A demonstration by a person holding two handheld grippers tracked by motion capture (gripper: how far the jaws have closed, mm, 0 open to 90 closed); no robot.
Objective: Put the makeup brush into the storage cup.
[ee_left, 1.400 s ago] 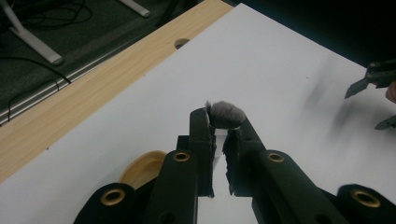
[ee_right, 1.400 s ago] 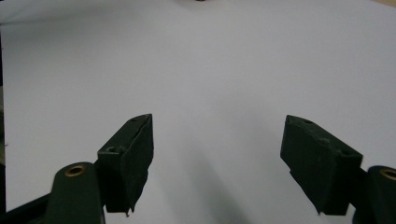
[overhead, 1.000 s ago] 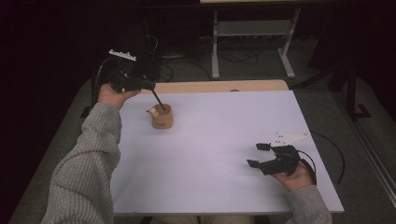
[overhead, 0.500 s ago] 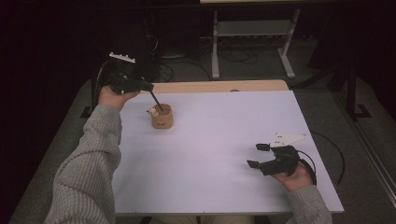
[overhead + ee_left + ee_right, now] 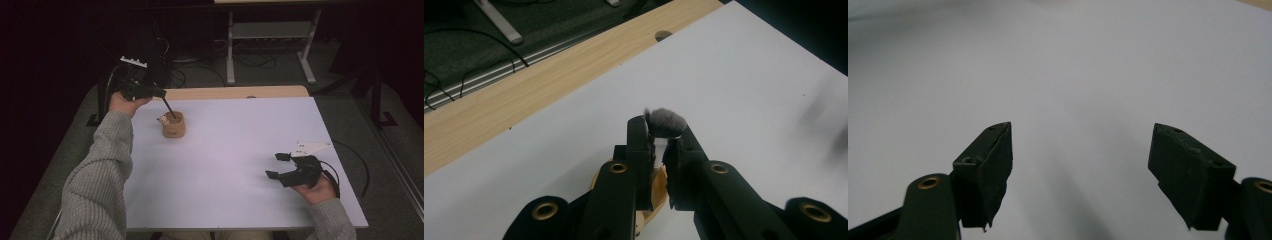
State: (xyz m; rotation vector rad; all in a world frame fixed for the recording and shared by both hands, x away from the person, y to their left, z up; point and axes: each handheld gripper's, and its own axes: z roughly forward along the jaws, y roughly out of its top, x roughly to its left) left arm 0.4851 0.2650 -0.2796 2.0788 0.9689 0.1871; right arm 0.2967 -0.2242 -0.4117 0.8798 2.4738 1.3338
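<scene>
My left gripper is at the table's far left, shut on a thin dark brush that slants down into a small wooden cup. In the left gripper view, the grey bristle tuft pokes out past the tips of my left gripper, and the cup lies under the jaws. A small white thing sits at the cup's left rim. My right gripper rests at the near right of the white table, jaws wide apart. In the right gripper view, my right gripper has nothing but tabletop between its jaws.
A light wooden strip runs along the table's far edge, with a small hole in it. Behind the table stand a grey metal frame and loose cables on the dark floor. A cable trails off the right edge.
</scene>
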